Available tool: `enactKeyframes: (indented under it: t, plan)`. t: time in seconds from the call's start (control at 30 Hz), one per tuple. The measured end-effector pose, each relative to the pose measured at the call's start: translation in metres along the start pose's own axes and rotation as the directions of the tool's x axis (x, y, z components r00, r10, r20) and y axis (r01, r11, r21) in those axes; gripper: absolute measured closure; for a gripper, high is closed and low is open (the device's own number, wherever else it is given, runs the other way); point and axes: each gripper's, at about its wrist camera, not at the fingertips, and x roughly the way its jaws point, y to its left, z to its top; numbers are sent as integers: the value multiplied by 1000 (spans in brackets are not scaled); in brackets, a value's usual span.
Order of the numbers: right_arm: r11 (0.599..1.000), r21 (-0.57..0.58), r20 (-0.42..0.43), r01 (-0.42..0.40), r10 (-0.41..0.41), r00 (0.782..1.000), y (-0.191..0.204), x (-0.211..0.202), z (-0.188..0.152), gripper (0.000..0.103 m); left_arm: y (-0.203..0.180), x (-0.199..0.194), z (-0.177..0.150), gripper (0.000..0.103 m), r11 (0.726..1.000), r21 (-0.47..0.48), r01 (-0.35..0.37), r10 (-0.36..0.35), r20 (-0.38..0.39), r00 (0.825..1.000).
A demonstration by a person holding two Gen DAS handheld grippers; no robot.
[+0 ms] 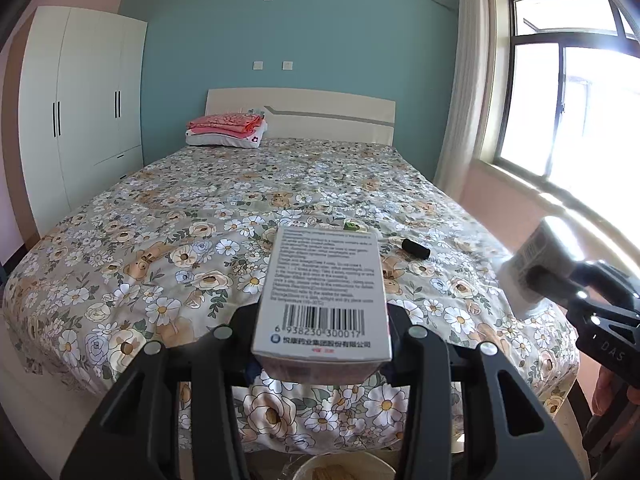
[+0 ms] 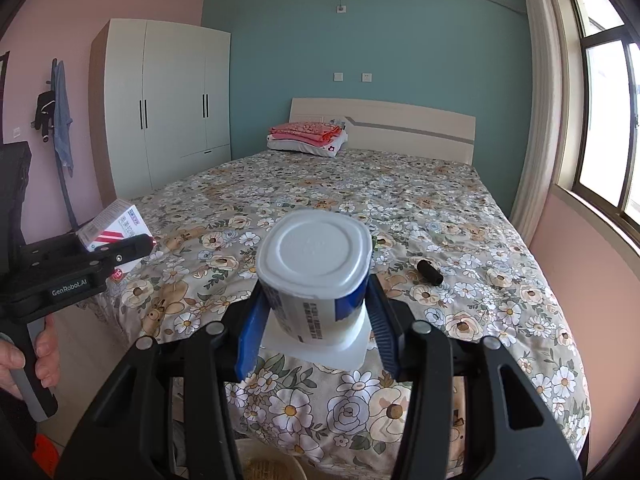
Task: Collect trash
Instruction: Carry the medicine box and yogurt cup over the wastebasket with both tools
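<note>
Left wrist view: the left gripper (image 1: 322, 332) clamps a grey medicine box (image 1: 322, 300) between its jaws, barcode face up, raised above the foot of a bed (image 1: 120, 240) covered in a floral sheet. At the right edge the right gripper (image 1: 560, 280) grips a white yogurt cup (image 1: 536, 256), blurred against the bright window (image 1: 568, 92). A small black cylinder (image 1: 416, 249) lies on the sheet beyond the box, with a small green scrap (image 1: 352, 225) just behind the box's far edge. A light round bin rim (image 1: 340, 466) shows at the bottom, under the gripper.

Right wrist view: the right gripper (image 2: 316, 316) has its blue pads (image 2: 250, 336) pressed on the sides of the yogurt cup (image 2: 316, 276), held bottom toward the camera, over the bed's foot. At the left, a hand (image 2: 40, 352) carries the left gripper (image 2: 120, 256) with the medicine box (image 2: 116, 228). The black cylinder (image 2: 430, 272) lies on the sheet to the right.
</note>
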Motion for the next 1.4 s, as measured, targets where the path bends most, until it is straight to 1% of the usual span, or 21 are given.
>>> enactKeyframes:
  t: [0.13,0.27,0.33,0.47,0.63,0.7,0.8,1.0,1.07,1.2,1.27,1.37,1.4]
  plan:
    - [999,-7,-20,-38,38,999,12,-18,-23,54,0,-13,-19,57,1000,15,18,-18,-32,999]
    - [997,-16,-55,-70,69,996,26,-29,-47,54,3,-15,-44,57,999,14,49,-47,-98,994]
    - [995,0,-80,-96,96,992,31,-30,-61,54,3,-14,-58,57,998,19,64,-61,-135,989]
    - [994,-4,-135,-106,104,985,42,-28,-89,54,1,-8,-87,57,995,28,96,-87,-213,973]
    - [994,11,-226,-110,109,968,50,-11,-129,54,1,9,-127,57,992,36,120,-102,-315,944]
    - [993,24,-271,-114,116,956,52,0,-146,54,0,20,-144,57,992,40,123,-101,-361,927]
    - [991,59,-338,-117,130,932,52,16,-174,54,3,37,-168,57,991,29,134,-108,-434,894]
    - [988,110,-455,-108,147,878,53,50,-222,54,6,66,-210,57,992,16,128,-101,-526,845]
    - [987,126,-491,-102,151,858,52,61,-238,54,8,77,-223,57,992,6,126,-102,-556,825]
    - [984,149,-563,-96,164,810,54,84,-268,54,10,99,-248,57,992,-2,129,-102,-618,780]
    - [983,159,-604,-94,172,778,56,96,-283,54,11,112,-262,57,992,-6,129,-102,-648,755]
    - [982,170,-660,-87,179,730,57,114,-305,54,11,131,-284,57,991,-20,130,-107,-696,710]
    - [981,175,-681,-79,179,710,57,121,-312,54,10,138,-291,57,991,-25,130,-109,-712,694]
